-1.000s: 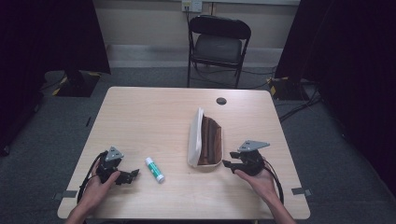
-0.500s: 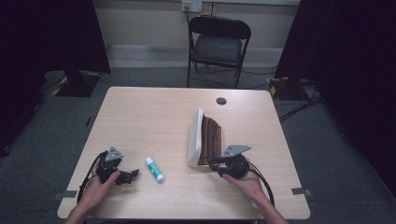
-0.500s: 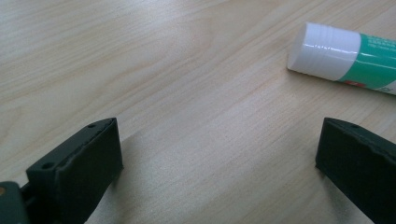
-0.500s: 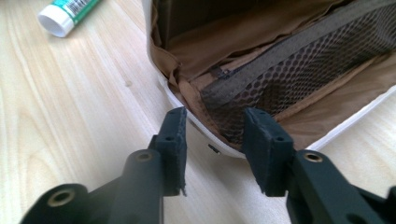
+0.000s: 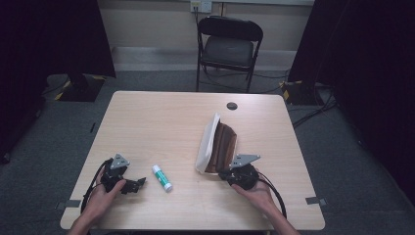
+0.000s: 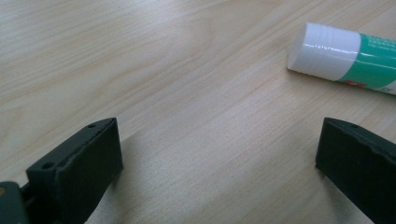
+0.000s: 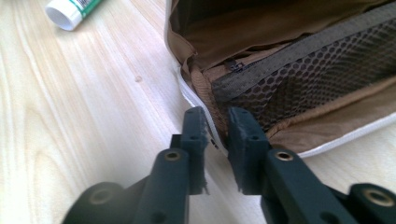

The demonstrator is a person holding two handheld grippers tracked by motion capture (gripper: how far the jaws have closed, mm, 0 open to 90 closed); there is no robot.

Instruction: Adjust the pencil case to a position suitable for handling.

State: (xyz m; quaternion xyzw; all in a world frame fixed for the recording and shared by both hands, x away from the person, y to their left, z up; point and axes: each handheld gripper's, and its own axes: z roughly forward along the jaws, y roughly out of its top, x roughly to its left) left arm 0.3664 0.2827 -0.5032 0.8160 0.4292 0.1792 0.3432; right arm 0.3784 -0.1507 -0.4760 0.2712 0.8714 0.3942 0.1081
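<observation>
- Right tongs (image 7: 215, 122): at bench 5 o'clock, nearly pressed together on the near corner rim of the pouch; probably placed to pin or lift that edge.
- Pouch (image 5: 221, 144): brown pencil case with white piping, right of bench centre, lying open; mesh inner pocket (image 7: 322, 77) and zip exposed toward right tongs.
- Left tongs (image 6: 219, 158): at bench 7 o'clock, spread wide, pinching nothing, resting low on bench (image 5: 161, 122); seemingly poised for the glue stick.
- Glue stick (image 5: 162, 177): white cap, green label, lying flat just right of left tongs, well apart from pouch.
- Surroundings: small dark disc (image 5: 232, 105) at bench 1 o'clock; folding chair (image 5: 229, 46) beyond 12 o'clock.
- Obstructions: none between glue stick and pouch.
</observation>
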